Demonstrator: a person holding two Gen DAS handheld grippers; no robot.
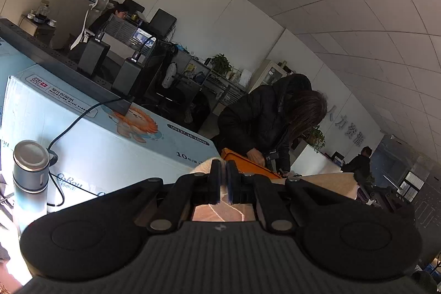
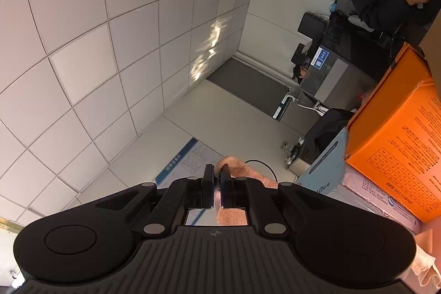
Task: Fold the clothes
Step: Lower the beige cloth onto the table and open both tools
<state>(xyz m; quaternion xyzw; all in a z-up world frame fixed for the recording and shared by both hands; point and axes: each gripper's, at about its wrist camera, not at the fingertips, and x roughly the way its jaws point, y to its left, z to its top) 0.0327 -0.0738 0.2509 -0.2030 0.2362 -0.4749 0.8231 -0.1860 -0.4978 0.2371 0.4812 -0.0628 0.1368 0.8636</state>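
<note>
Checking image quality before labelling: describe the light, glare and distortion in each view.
Left wrist: strong fisheye bending of the ceiling grid; the gripper body is dark and underexposed, the cloth between its jaws sunlit. Right wrist: curved tiles, a bright reflected patch on the ceiling, warm light on the cloth and the orange box.

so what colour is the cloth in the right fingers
Pinkish peach cloth, clearest in the right wrist view.

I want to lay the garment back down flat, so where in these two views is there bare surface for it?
No bare surface shows. Both cameras tilt up toward ceiling and walls. The left gripper and right gripper each pinch pinkish cloth. It is crowded around them: the thermos and blue tissue carton on the left, the orange box on the right.
</note>
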